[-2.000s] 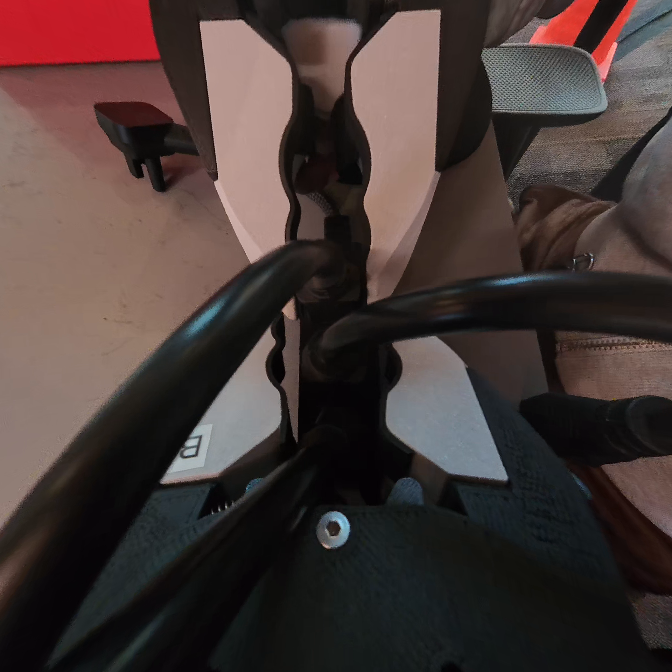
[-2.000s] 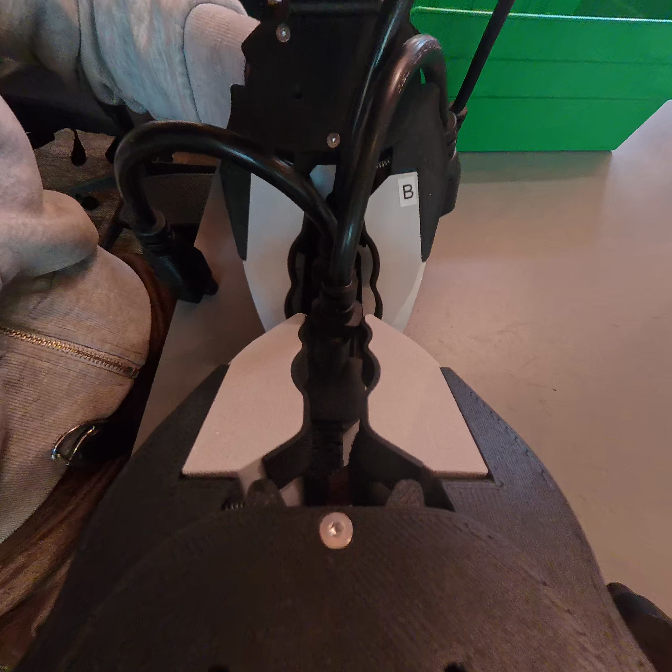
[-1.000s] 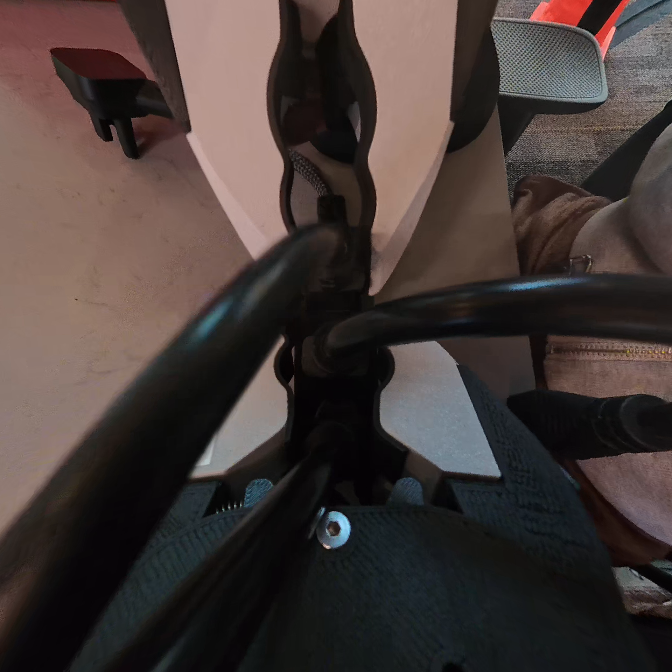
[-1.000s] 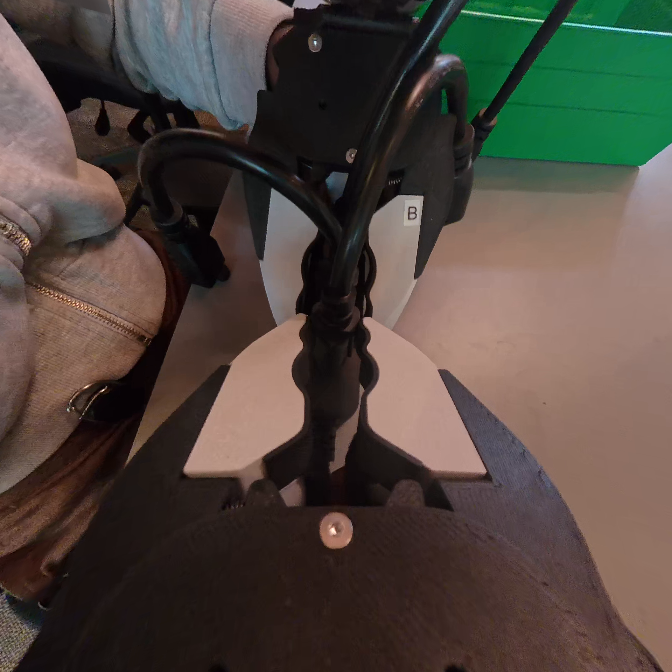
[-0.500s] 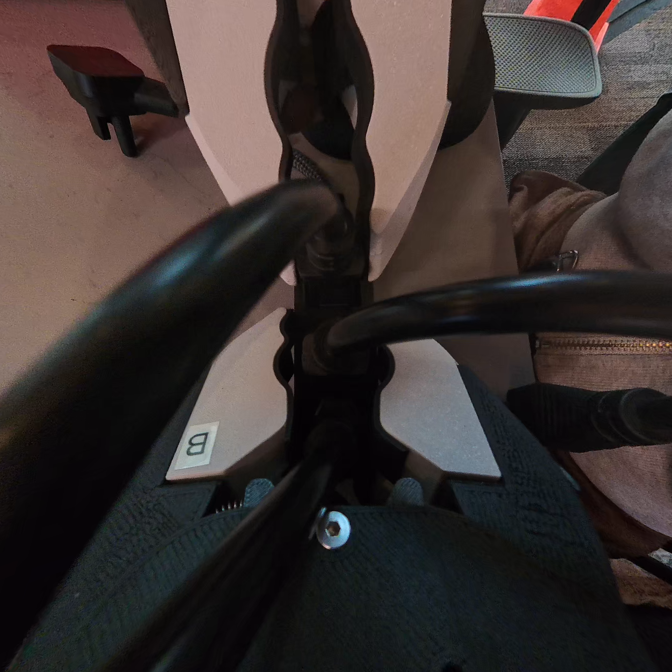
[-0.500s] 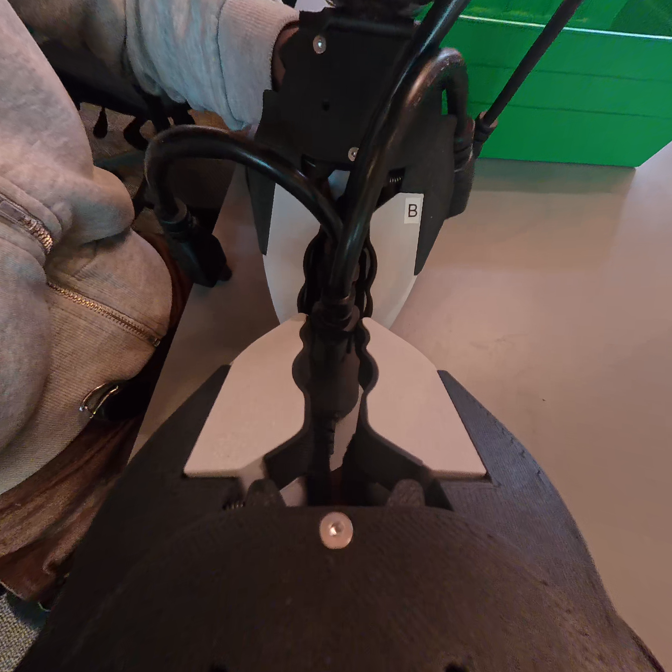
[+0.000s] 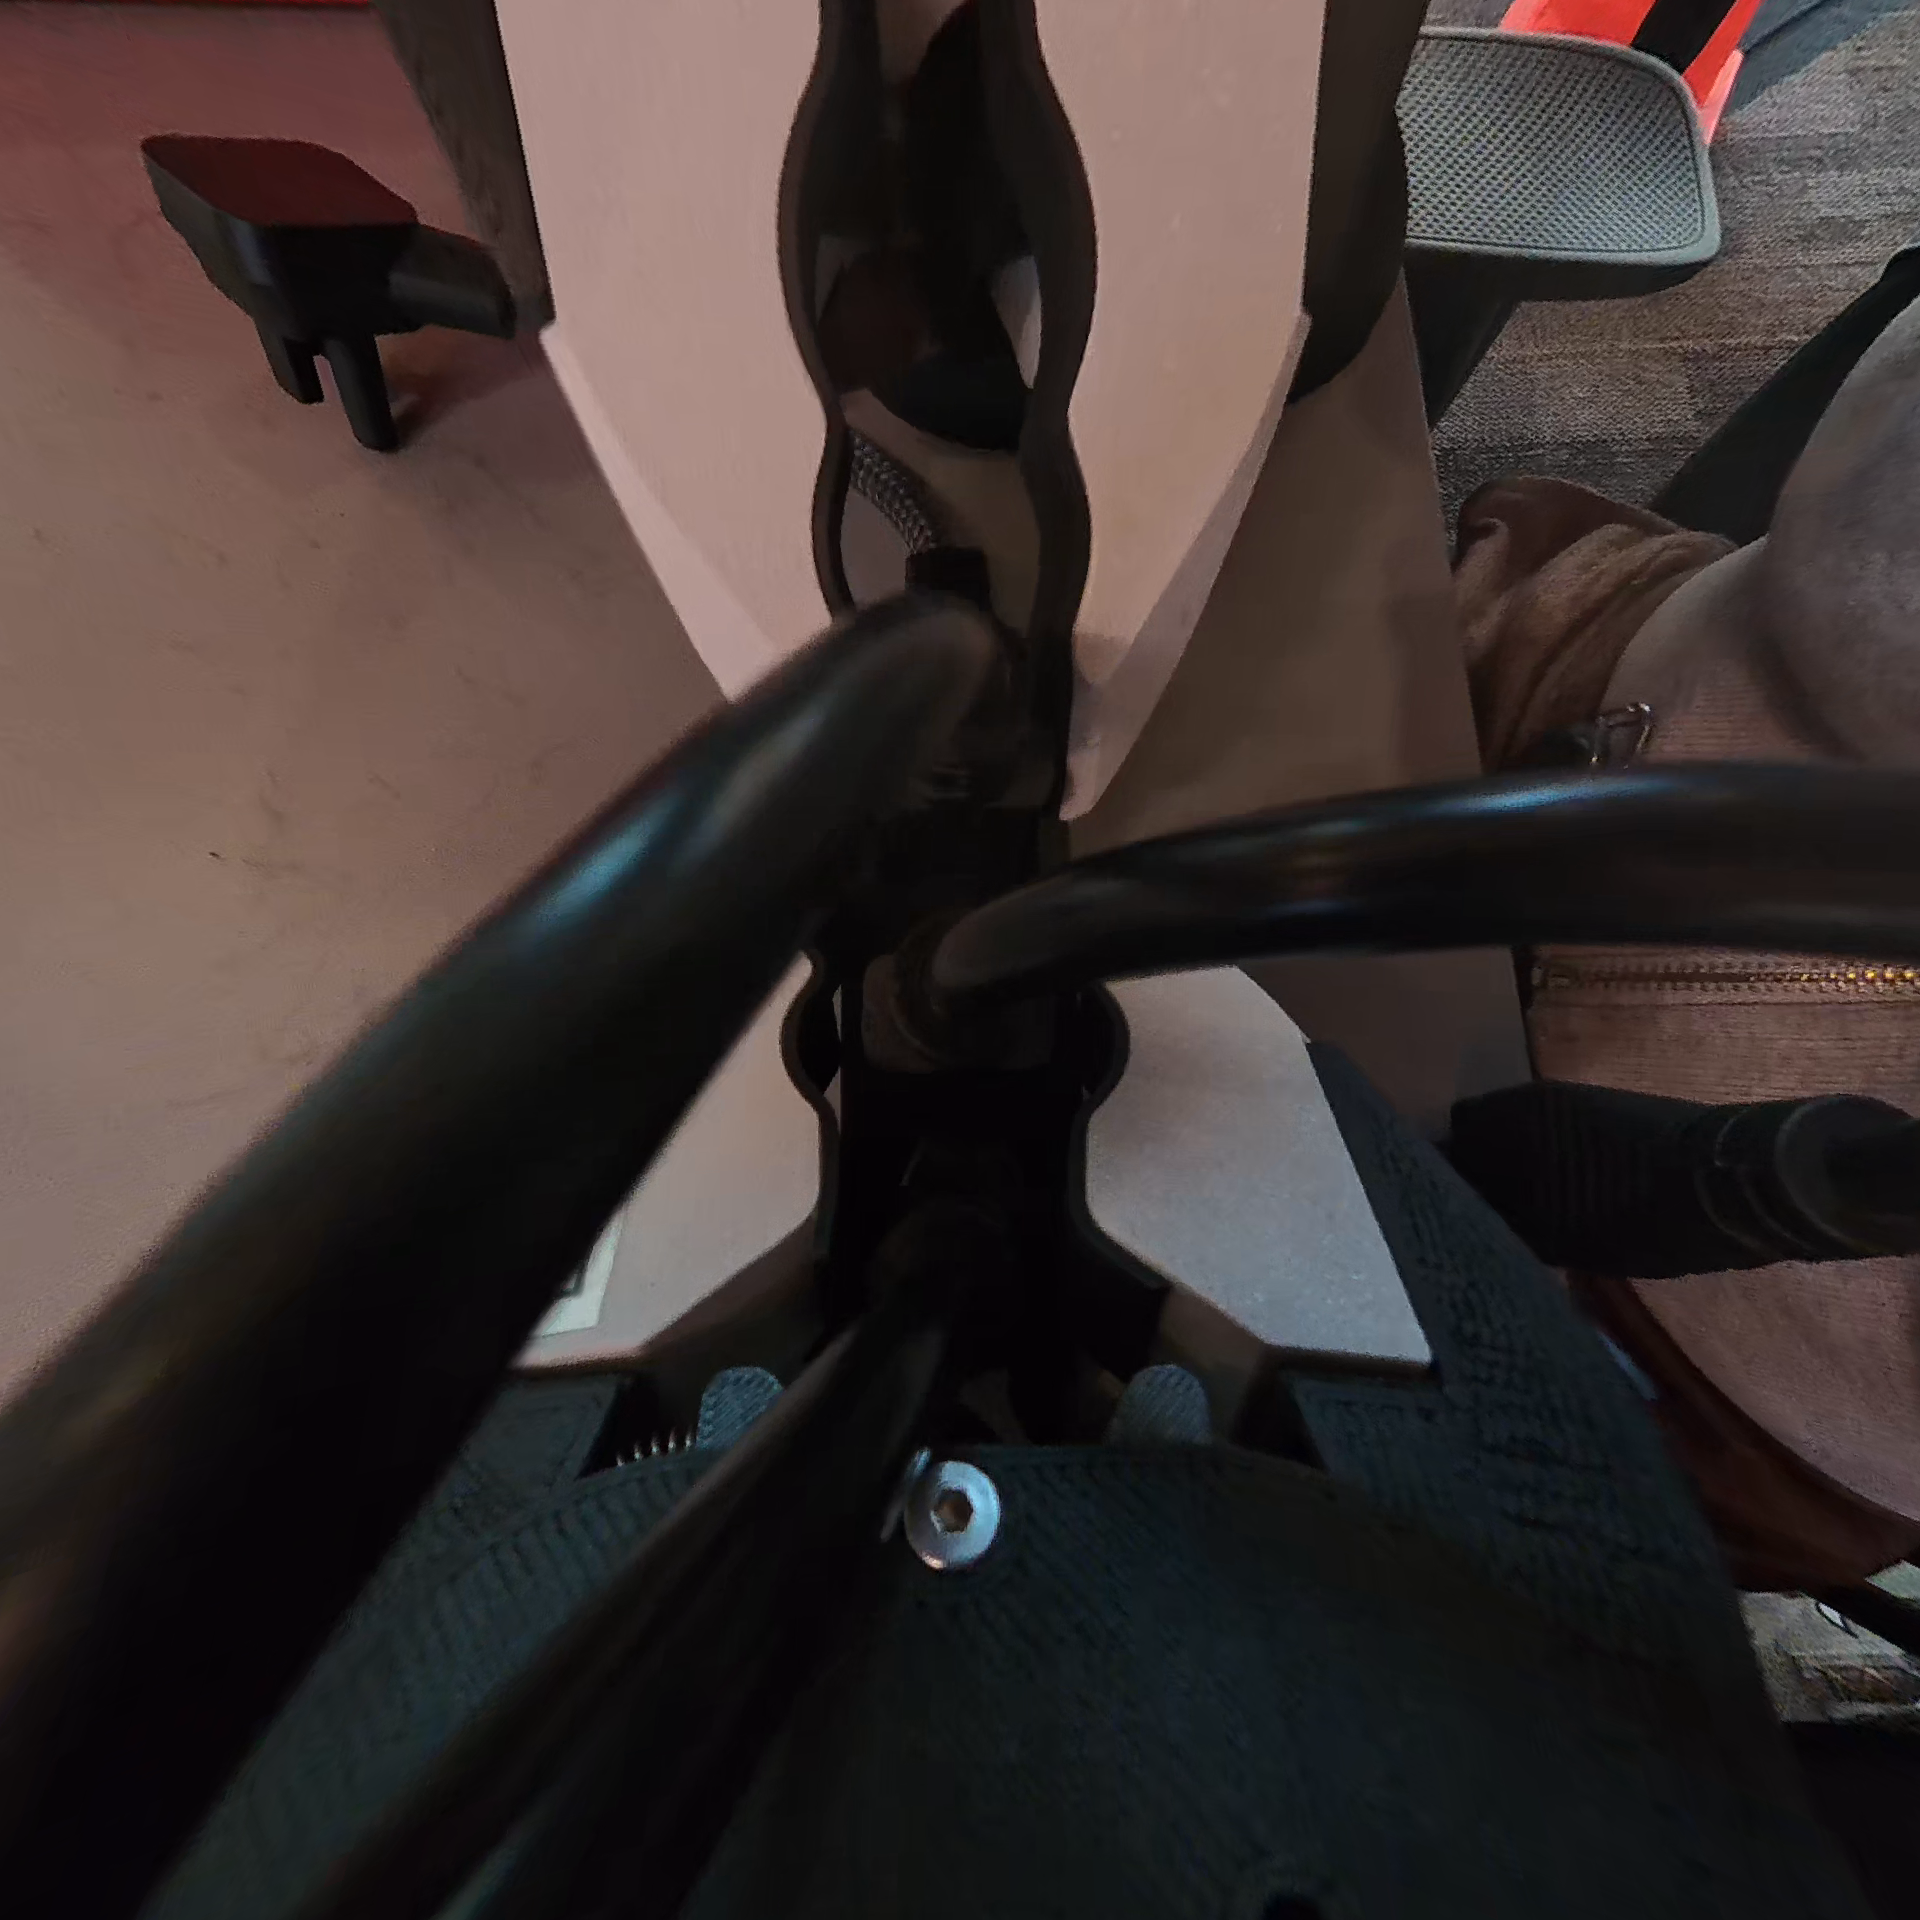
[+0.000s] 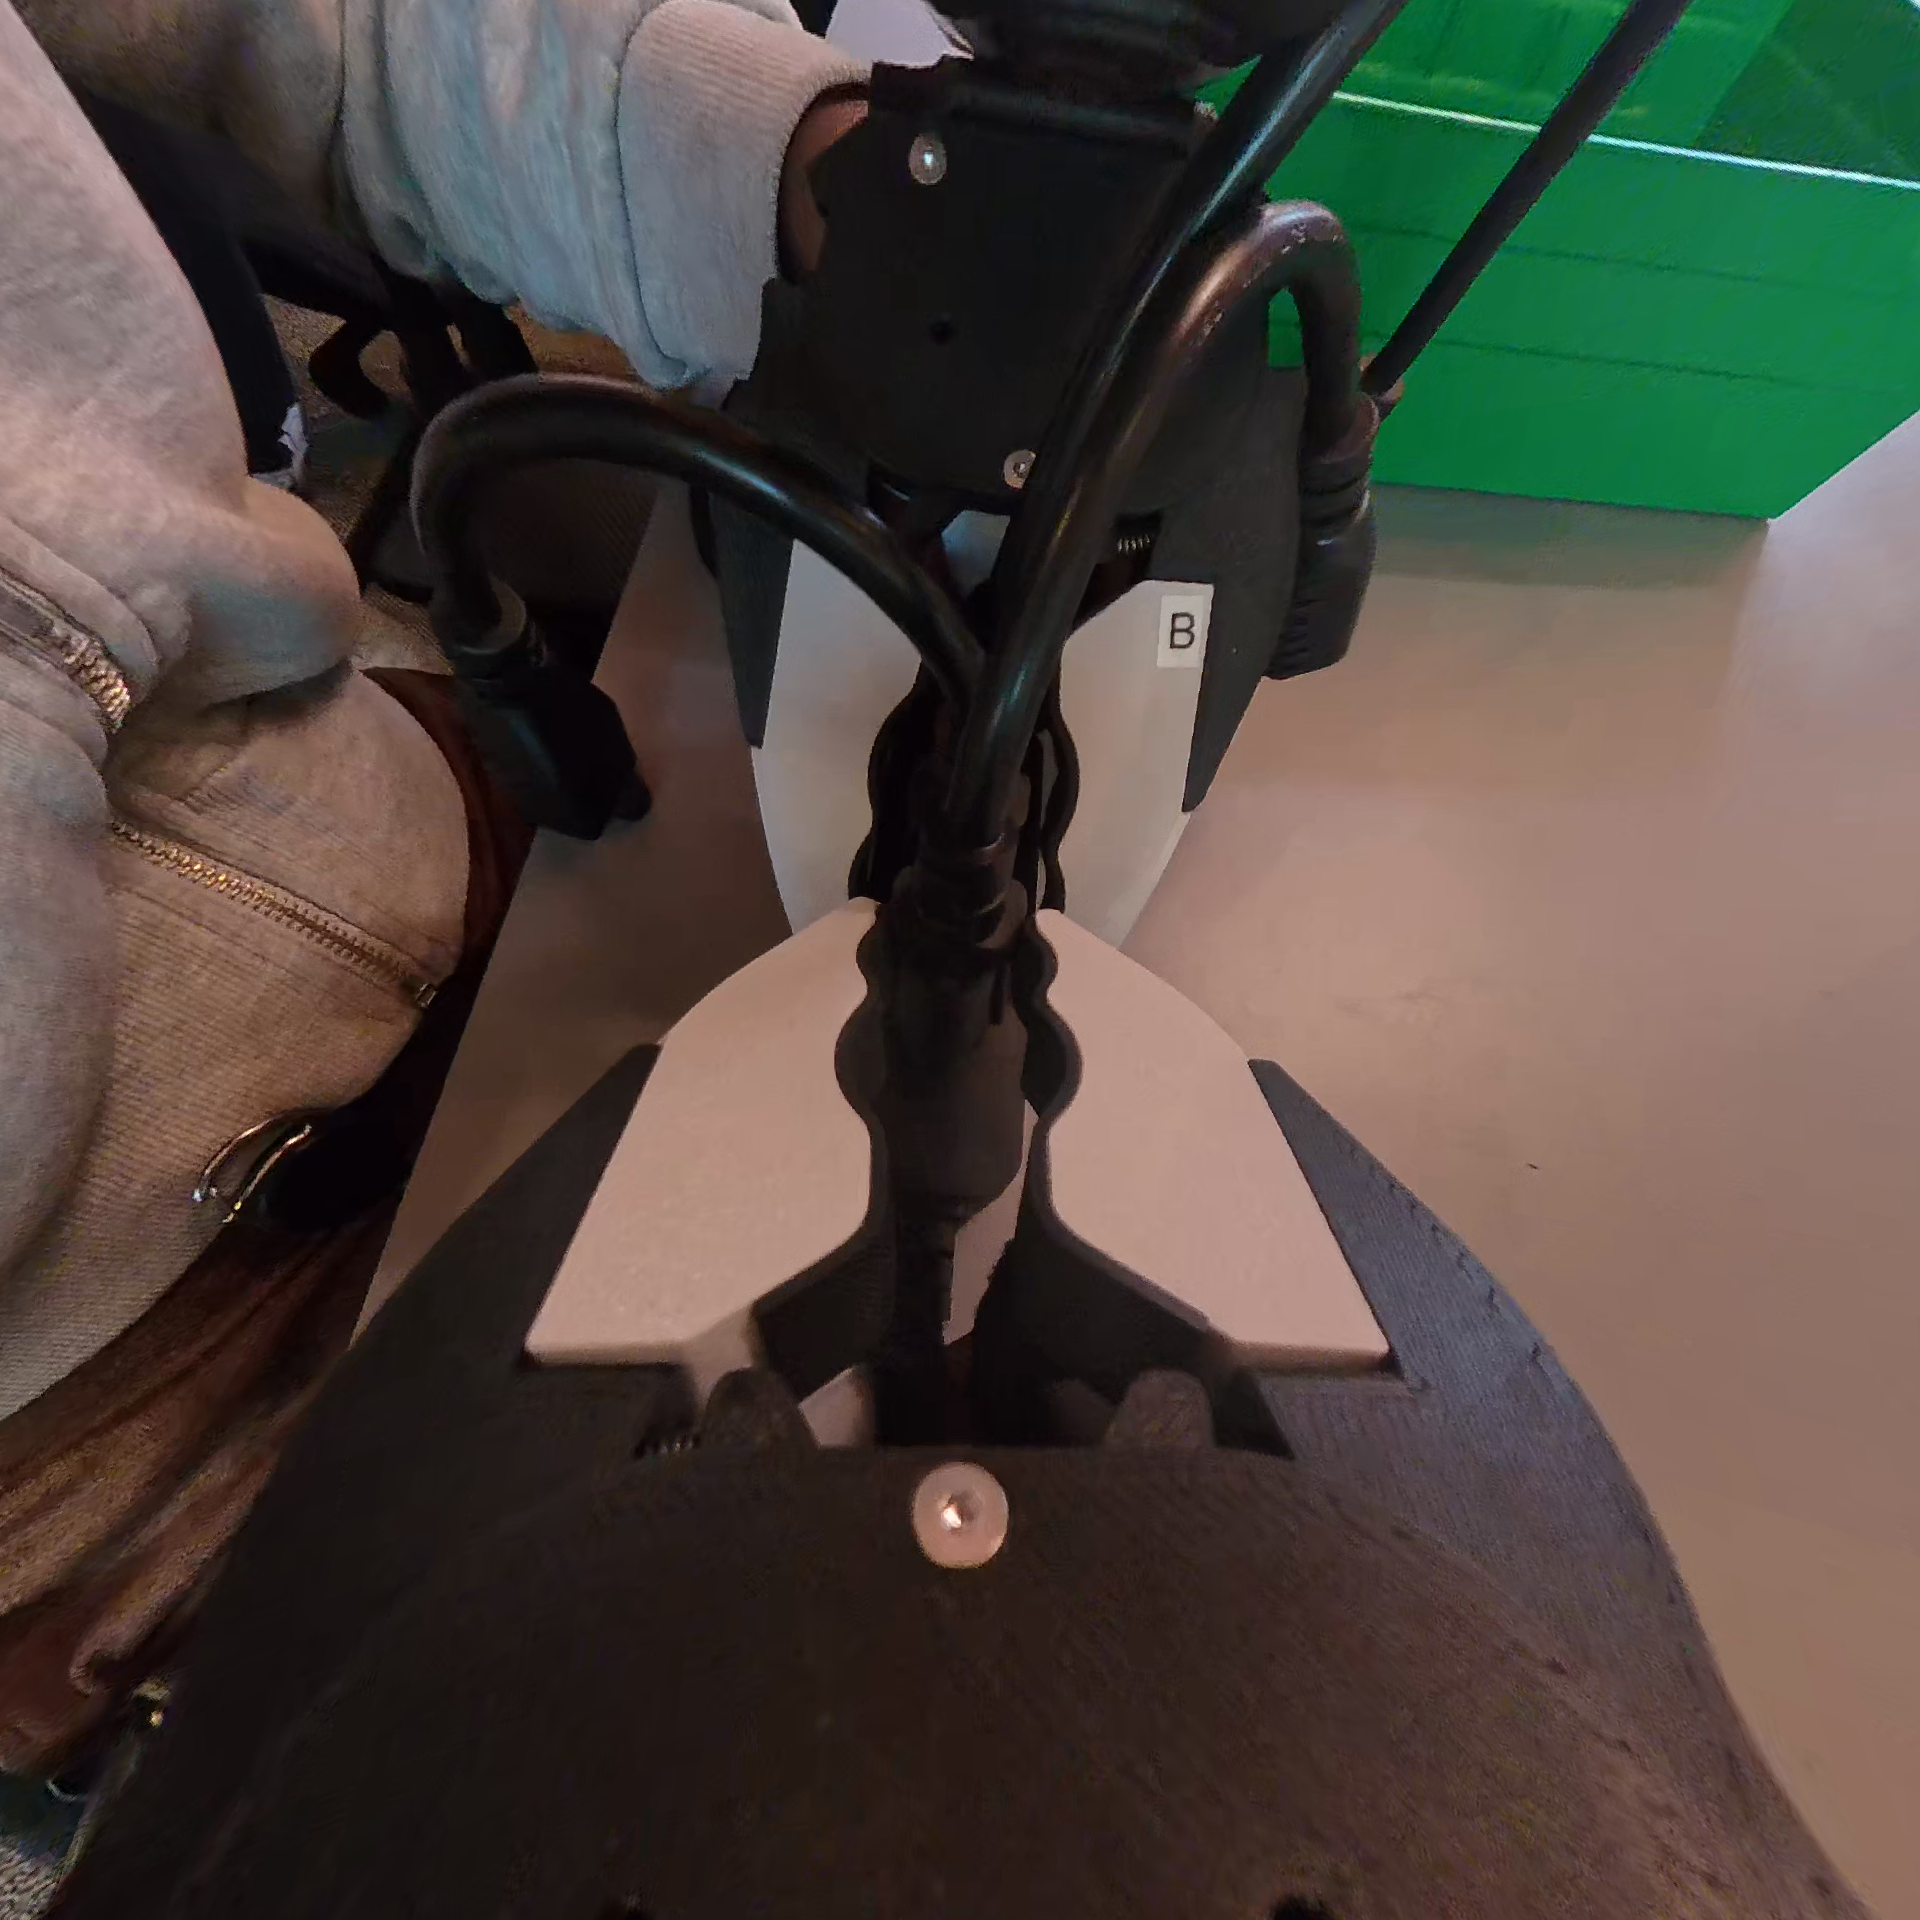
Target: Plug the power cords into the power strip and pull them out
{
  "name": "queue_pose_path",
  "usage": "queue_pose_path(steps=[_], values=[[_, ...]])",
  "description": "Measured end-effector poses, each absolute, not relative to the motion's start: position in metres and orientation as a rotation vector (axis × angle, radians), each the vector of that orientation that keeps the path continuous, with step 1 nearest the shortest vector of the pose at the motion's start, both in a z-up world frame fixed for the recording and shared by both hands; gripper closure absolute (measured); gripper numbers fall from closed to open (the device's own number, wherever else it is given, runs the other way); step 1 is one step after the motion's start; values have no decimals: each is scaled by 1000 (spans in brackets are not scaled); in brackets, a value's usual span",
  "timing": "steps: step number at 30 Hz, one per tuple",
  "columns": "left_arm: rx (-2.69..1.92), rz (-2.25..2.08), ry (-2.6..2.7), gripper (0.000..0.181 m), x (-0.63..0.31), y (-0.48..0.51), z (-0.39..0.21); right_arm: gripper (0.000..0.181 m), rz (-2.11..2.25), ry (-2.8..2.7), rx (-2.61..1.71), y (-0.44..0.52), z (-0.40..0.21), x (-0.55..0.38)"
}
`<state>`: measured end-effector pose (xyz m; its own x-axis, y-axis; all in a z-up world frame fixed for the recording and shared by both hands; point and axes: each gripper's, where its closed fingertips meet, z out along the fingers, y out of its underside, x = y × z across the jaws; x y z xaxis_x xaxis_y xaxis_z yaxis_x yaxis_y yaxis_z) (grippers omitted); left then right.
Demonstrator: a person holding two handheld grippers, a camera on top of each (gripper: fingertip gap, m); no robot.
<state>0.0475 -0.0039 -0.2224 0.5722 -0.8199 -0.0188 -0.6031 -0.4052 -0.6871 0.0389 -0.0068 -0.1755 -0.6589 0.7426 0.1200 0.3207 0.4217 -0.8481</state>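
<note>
The left gripper [image 7: 961, 1049], a black textured body with pale flat fingers edged in wavy black pads, is closed to a narrow slot around the moulded end of a thick black power cord [image 7: 1403, 862]; that cord arches away to the right, toward a person's grey zipped garment [image 7: 1714, 997]. Facing it tip to tip, the right gripper [image 8: 951, 1029], of the same build, is likewise clamped on the black moulded connector [image 8: 951, 1091] of a second glossy black cord [image 8: 1039, 644], which climbs past the opposing gripper's body. The two connector ends meet between the opposed fingertips; whether they are mated or merely touching cannot be told, since the pads hide the joint. No power strip can be made out in either view. A third cord loops to the left in the right wrist view and ends in a ribbed black plug [image 8: 540, 727] hanging near the garment. Beyond lie a beige tabletop [image 8: 1558, 935], a green bin [image 8: 1610, 343], a small black plug-shaped block [image 7: 301, 260] lying on the table, and a grey mesh chair armrest [image 7: 1548, 156]. Handling, as a judgement: the cords appear heavy and springy, holding their curves and likely to twist a plug sideways, while the glossy jacket is probably slippery; the firm, ribbed moulded plug body is the place to grip, with force kept along the connector's axis.
</note>
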Motion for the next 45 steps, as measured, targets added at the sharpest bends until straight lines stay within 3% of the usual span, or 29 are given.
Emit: queue_pose_path(steps=[5, 9, 14, 20, 29, 45], values=[[-2149, -422, 1123, 138, 42, -5, -222, 160, 1274, -1950, -848, 25, -109, 50], [-2131, -420, 1139, 138, 50, 0, -221, 158, 1043, -2122, -893, 17, -144, 43], [-2096, -414, 1133, 136, 49, 3, -218, 159, 1210, -1916, -920, 28, -97, 35], [-1866, -383, 1021, 114, 47, 9, -184, 167, 1200, -1714, -903, 51, -45, 24], [-1620, -453, 794, 116, 29, 6, -140, 171, 1170, -1621, -943, 81, -25, 18], [-1563, -391, 806, 118, 28, 4, -136, 174, 963, -1396, -899, 141, 63, 66]])
